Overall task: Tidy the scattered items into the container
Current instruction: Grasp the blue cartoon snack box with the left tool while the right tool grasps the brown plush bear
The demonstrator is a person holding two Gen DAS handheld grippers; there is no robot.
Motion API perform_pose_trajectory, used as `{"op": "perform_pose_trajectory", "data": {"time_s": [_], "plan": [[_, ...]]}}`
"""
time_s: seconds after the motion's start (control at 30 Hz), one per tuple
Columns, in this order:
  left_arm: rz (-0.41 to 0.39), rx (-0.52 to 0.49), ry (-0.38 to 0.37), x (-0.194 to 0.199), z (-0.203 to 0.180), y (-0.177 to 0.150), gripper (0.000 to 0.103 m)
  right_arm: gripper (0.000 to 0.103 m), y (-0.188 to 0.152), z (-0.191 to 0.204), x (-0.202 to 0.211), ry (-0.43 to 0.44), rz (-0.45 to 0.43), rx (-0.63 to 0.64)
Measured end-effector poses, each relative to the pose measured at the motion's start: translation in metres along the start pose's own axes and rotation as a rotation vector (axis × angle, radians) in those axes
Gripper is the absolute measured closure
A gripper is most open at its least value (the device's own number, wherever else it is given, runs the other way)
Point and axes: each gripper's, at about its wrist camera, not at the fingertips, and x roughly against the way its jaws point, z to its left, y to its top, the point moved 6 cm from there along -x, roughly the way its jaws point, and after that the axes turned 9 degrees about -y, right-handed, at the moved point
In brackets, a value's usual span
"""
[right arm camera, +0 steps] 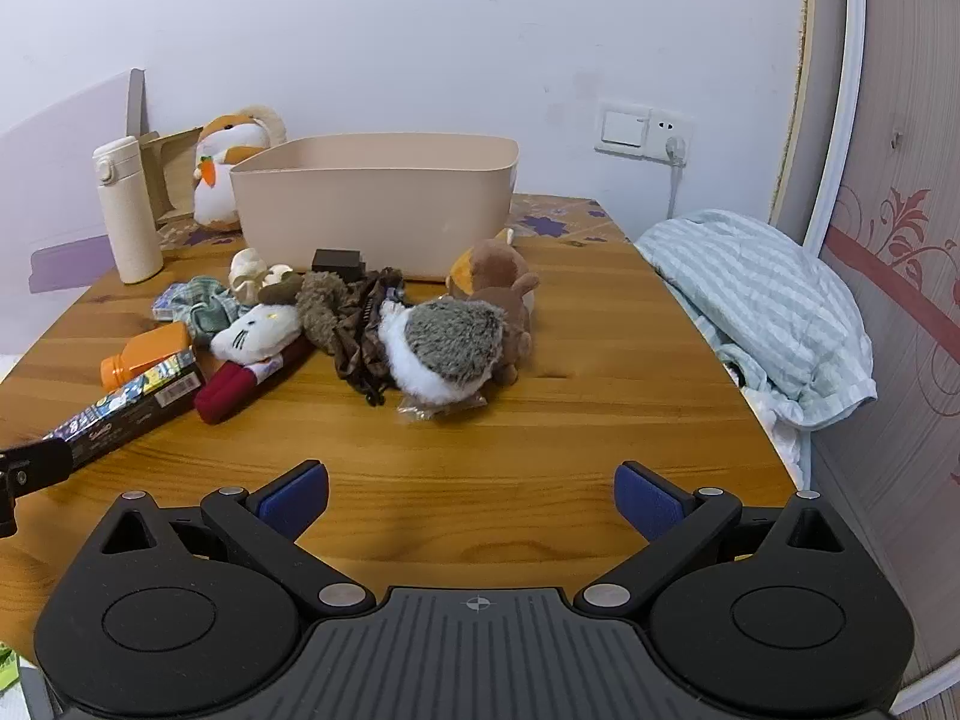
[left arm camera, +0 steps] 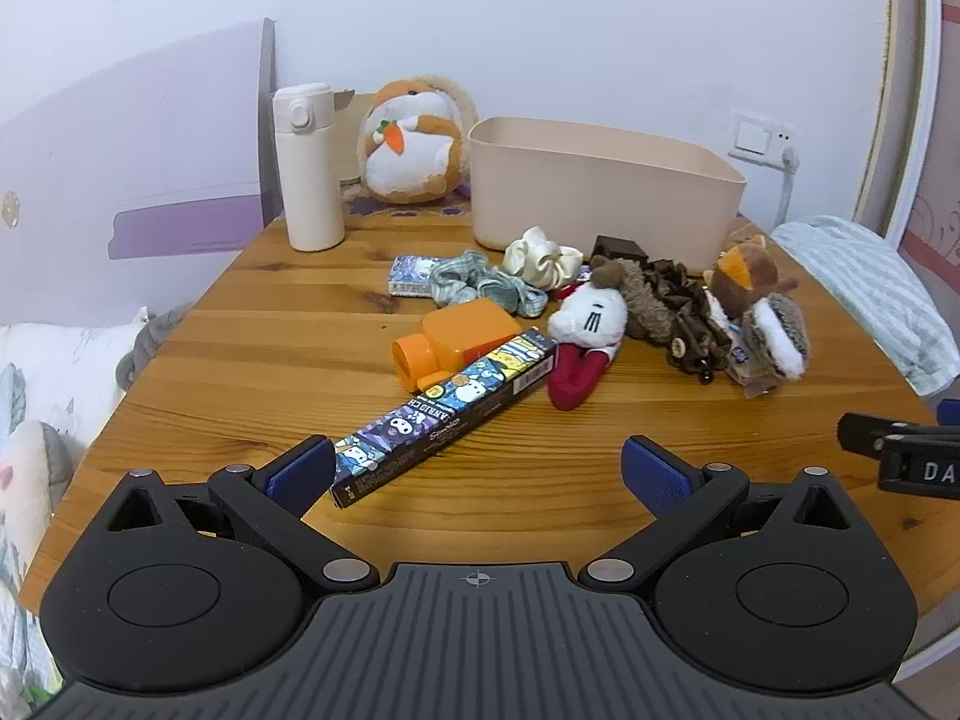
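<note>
A beige plastic bin (left arm camera: pixel 600 186) (right arm camera: pixel 378 198) stands at the back of the wooden table (left arm camera: pixel 270 324) (right arm camera: pixel 600 360). In front of it lie a long cartoon-printed box (left arm camera: pixel 447 417) (right arm camera: pixel 126 408), an orange bottle (left arm camera: pixel 456 339) (right arm camera: pixel 147 354), a white cat plush (left arm camera: pixel 585 330) (right arm camera: pixel 255 330), a grey hedgehog plush (left arm camera: pixel 774 336) (right arm camera: pixel 444 348), a brown-orange plush (left arm camera: pixel 750 276) (right arm camera: pixel 492 270), brown scrunchies (left arm camera: pixel 678 318) (right arm camera: pixel 360 336), a cream scrunchie (left arm camera: pixel 540 255) and a green checked scrunchie (left arm camera: pixel 480 285). My left gripper (left arm camera: pixel 480 471) is open and empty, just short of the box's near end. My right gripper (right arm camera: pixel 471 495) is open and empty, short of the hedgehog.
A cream flask (left arm camera: pixel 309 168) (right arm camera: pixel 129 210) and a hamster plush (left arm camera: pixel 414 141) (right arm camera: pixel 225 168) stand at the back left. A small tissue pack (left arm camera: pixel 411 276) and a dark box (left arm camera: pixel 621 249) lie near the bin. A striped pillow (right arm camera: pixel 762 306) lies off the table's right edge.
</note>
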Motion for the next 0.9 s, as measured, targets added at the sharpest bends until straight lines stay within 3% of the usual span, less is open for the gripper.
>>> {"op": "perform_pose_trajectory", "data": {"time_s": [0.9], "plan": [[0.051,0.009,0.041,-0.069,0.034,0.014,0.0,0.001,0.024,-0.008,-0.051,-0.003,0.01,-0.013]]}}
